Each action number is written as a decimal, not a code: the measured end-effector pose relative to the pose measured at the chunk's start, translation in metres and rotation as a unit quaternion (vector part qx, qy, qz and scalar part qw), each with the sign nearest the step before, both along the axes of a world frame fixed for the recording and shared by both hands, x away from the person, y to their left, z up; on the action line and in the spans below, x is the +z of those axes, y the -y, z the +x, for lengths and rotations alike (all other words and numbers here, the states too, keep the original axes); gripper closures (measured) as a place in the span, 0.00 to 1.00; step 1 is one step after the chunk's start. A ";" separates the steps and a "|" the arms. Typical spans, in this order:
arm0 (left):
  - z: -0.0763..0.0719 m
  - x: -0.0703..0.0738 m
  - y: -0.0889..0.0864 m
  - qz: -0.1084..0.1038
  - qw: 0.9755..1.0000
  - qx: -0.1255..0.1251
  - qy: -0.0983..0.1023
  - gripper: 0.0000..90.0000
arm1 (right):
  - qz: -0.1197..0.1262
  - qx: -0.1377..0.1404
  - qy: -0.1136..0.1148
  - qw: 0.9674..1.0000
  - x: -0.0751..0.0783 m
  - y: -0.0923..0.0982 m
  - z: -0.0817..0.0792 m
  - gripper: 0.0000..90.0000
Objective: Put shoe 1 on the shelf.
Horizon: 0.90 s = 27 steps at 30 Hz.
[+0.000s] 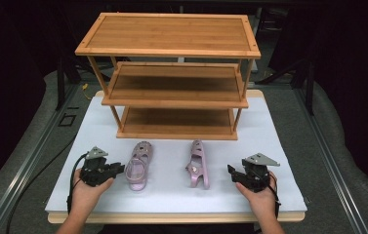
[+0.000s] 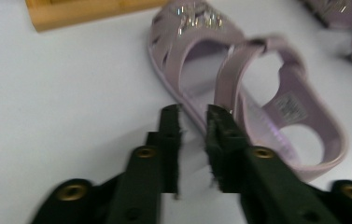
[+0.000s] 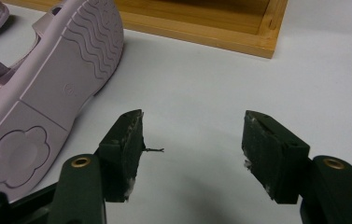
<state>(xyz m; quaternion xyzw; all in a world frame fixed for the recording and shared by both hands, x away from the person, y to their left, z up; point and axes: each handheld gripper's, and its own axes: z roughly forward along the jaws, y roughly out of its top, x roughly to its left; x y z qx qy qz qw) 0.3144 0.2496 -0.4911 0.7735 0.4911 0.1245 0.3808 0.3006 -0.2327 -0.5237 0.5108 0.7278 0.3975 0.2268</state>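
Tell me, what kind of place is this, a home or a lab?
Probably a lab or recording room, not a home. A white board lies on a metal-framed bench, black curtains hang all round, and a bamboo shoe rack and two pink sandals are set out like a test.

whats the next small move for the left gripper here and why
Probably ease the left gripper forward so its fingers straddle the near side wall of the upright pink sandal, then close. In the left gripper view the fingers stand slightly apart with nothing between them, right at the sandal's edge by its strap. The wooden shoe rack behind has bare shelves, a likely destination.
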 end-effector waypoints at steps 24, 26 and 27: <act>0.048 0.022 0.046 0.142 0.969 -0.058 -0.192 0.68 | 0.004 -0.007 -0.001 1.000 -0.003 0.000 0.001 0.42; 0.049 0.022 0.047 0.155 0.966 -0.066 -0.195 0.76 | 0.003 -0.005 -0.008 1.000 -0.002 0.000 0.000 0.42; 0.050 0.022 0.048 0.163 0.964 -0.075 -0.198 0.80 | 0.004 -0.001 -0.007 1.000 -0.003 0.000 0.001 0.42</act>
